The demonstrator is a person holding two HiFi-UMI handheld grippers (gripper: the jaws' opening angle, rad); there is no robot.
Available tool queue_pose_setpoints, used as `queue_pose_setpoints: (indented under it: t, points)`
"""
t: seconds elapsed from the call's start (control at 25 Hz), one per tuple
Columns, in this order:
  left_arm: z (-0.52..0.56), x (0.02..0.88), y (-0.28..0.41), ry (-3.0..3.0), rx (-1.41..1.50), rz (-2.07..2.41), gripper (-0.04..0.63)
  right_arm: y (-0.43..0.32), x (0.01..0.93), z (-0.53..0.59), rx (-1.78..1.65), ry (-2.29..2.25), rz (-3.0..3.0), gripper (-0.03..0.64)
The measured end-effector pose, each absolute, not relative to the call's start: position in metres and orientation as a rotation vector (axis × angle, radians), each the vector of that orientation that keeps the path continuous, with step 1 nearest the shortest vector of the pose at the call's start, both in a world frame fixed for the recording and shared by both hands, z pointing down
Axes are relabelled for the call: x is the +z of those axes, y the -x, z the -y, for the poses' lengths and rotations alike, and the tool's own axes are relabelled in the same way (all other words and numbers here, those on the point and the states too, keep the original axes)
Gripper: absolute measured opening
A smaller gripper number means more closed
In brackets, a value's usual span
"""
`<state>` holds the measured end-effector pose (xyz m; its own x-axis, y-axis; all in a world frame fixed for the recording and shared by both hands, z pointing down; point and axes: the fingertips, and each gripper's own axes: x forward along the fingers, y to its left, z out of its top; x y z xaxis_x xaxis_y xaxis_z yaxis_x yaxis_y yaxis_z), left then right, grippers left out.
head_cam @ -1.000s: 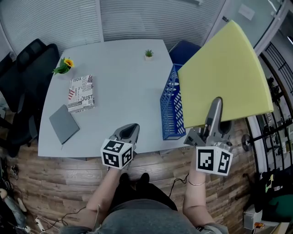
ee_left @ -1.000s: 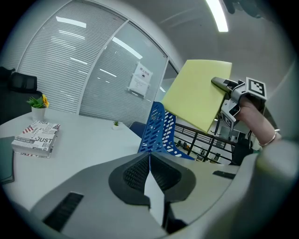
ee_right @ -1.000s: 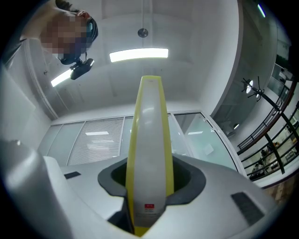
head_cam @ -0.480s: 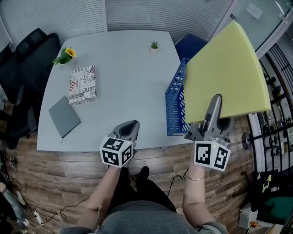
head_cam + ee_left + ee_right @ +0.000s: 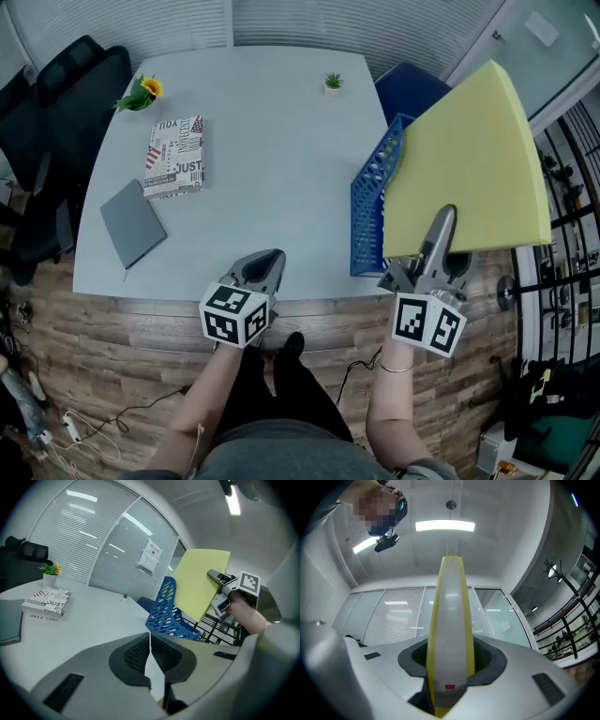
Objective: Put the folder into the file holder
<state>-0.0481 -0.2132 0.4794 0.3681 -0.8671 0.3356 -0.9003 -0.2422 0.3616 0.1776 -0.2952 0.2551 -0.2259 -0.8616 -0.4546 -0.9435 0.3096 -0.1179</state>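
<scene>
My right gripper (image 5: 441, 217) is shut on the spine of a thick yellow folder (image 5: 469, 164), held upright over the table's right edge. In the right gripper view the folder (image 5: 450, 634) stands edge-on between the jaws, pointing up at the ceiling. The blue mesh file holder (image 5: 373, 206) stands on the table's right side, just left of and below the folder. The left gripper view shows the folder (image 5: 199, 585) above the file holder (image 5: 166, 613). My left gripper (image 5: 265, 265) hovers at the table's front edge, shut with nothing in it (image 5: 149, 660).
On the grey table (image 5: 262, 159) lie a printed book (image 5: 174, 157) and a grey notebook (image 5: 132, 223) at the left, with a sunflower pot (image 5: 141, 94) and a small plant (image 5: 332, 82) at the back. A black chair (image 5: 56, 103) stands left. A railing (image 5: 553, 234) runs along the right.
The folder and my right gripper have sunk a little toward the file holder. The left gripper has dropped slightly at the table's front edge. The head view has shifted, with the table now sitting further right.
</scene>
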Motion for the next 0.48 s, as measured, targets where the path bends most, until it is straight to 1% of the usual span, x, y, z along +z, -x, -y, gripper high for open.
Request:
queue_pose_setpoints:
  t: [0.48]
  points:
    - [0.202,0.495,0.054,-2.101,0.102,1.529,0.028,-0.163,0.300,0.302,0.257,1.656,-2.209,0.175]
